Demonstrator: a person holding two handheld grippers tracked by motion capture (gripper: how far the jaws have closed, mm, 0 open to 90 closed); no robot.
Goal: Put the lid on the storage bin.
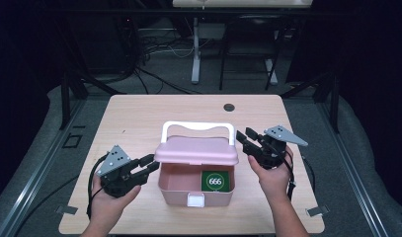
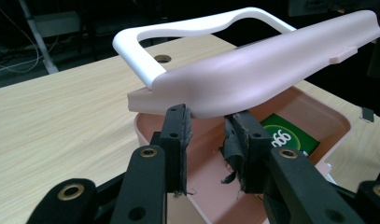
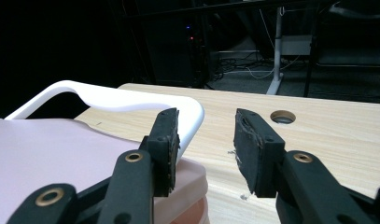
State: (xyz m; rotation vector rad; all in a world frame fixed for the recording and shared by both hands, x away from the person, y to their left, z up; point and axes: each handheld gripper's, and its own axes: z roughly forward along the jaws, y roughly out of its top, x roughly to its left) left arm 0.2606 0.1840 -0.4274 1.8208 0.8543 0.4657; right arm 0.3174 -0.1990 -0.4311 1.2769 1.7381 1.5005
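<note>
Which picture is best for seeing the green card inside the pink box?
The high view: the green card lies flat in the pink box, its 666 readable. In the left gripper view, the card peeks out under the lid, behind a jaw. The right gripper view looks across the lid's top.

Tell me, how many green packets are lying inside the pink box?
1. The green packet lies in the right part of the pink box; the raised lid may hide others further back.
</note>
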